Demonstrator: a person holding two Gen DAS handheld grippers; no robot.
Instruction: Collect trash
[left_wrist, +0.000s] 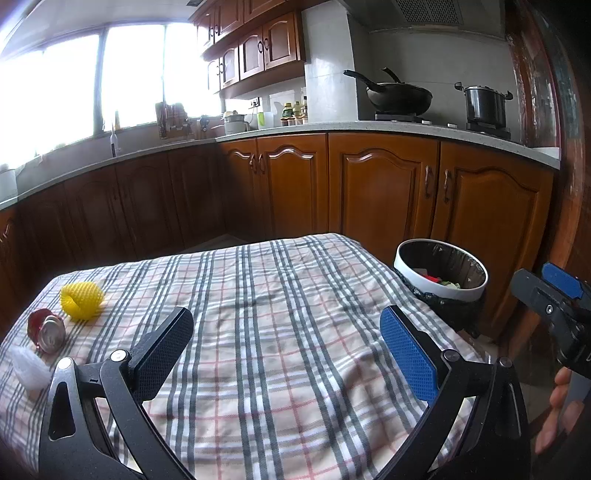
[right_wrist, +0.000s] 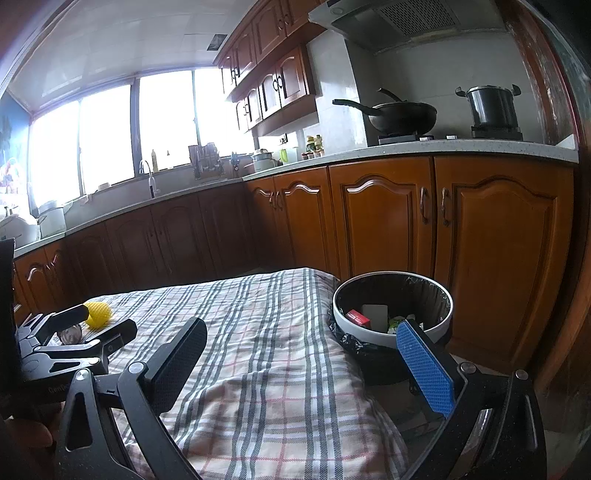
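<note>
3 pieces of trash lie on the checked tablecloth (left_wrist: 280, 332): a yellow foam net (left_wrist: 82, 300), a crushed red can (left_wrist: 46, 329) and a white foam net (left_wrist: 30, 368). all 3 sit at the cloth's far-left edge, the side farthest from the bin (left_wrist: 441, 269). the bin, just beside the cloth's right corner, already holds some scraps, so the task looks partly done. left gripper (left_wrist: 286, 350) hovers over the cloth, jaws wide apart, holding nothing; the trash is left of it, near but not touching. right gripper (right_wrist: 303, 360) sits near the bin, jaws wide, empty.
</note>
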